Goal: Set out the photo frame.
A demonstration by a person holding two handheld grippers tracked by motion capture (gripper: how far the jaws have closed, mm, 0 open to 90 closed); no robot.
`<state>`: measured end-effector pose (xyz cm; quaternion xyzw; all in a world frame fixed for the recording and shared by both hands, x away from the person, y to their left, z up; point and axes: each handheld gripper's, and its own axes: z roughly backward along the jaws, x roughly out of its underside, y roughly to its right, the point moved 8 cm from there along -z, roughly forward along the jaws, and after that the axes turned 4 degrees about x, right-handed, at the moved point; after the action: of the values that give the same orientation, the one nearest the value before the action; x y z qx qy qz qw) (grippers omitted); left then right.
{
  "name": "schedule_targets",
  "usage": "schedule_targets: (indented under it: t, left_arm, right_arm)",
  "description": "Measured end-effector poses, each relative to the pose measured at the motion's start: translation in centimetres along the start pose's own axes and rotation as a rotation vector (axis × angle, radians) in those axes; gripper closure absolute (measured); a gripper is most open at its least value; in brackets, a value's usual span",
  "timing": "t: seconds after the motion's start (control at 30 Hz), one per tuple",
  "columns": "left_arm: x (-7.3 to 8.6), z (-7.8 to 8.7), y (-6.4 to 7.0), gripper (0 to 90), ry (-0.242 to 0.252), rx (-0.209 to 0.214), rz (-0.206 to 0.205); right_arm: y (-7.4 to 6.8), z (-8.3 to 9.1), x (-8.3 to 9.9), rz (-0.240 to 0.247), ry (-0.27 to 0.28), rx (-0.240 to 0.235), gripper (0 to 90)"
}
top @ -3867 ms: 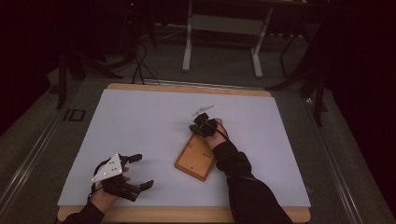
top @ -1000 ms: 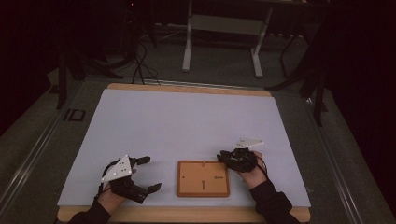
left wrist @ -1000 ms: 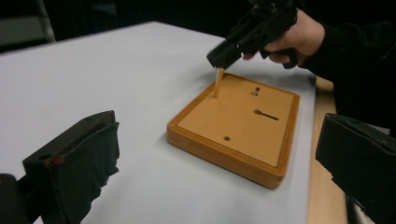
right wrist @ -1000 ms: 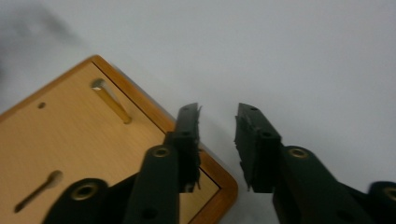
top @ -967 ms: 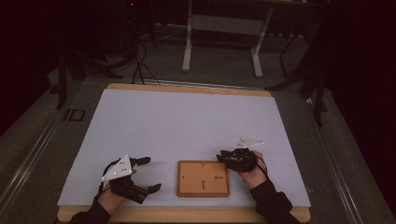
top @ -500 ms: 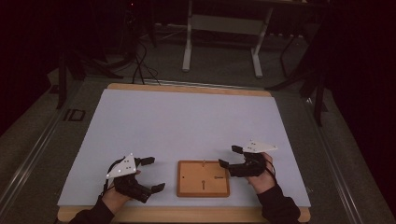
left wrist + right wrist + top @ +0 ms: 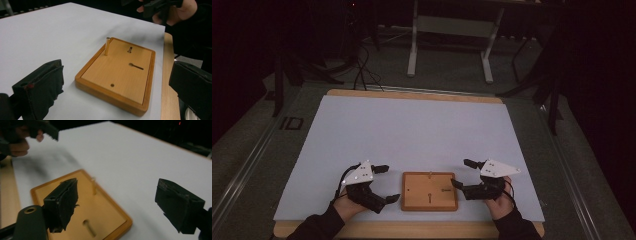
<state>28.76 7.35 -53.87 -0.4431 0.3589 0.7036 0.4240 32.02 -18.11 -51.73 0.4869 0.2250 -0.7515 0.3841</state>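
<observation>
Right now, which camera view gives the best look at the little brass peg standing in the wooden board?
The left gripper view: the brass peg stands sharp and upright near the wooden board edge. The right gripper view shows it blurred beyond one jaw. In the high view it is a tiny speck.

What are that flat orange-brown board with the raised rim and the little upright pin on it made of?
The flat rectangular orange-brown board looks like smooth, perhaps varnished wood: warm colour, faint grain, rounded rim. The slim upright pin near its edge looks like brass or similar metal, since it is golden with a slight shine, though painted wood cannot be ruled out.
</observation>
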Motion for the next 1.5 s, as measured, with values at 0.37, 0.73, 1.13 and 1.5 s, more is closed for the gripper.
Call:
schedule_targets:
  t: [0.37, 0.73, 1.13, 1.5]
  left_arm:
    - [-1.6, -2.0, -0.4, 0.0, -0.024, 0.038, -0.033]
    - [-2.6, -5.2, -0.8, 4.0, -0.021, 0.060, -0.056]
    - [-1.9, -9.1, -1.5, 26.0, -0.076, 0.085, -0.063]
    - [-1.3, -11.2, -1.9, 55.5, -0.116, 0.084, -0.060]
  right_arm:
    - [-1.4, 1.7, 0.0, -0.012, 0.038, -0.044, 14.0]
    - [-2.1, 2.8, 1.2, -0.008, 0.021, -0.025, 10.7]
    - [-2.2, 2.8, 2.0, -0.011, 0.015, -0.020, 13.6]
    - [-2.3, 2.5, 2.4, -0.016, 0.003, -0.038, 15.5]
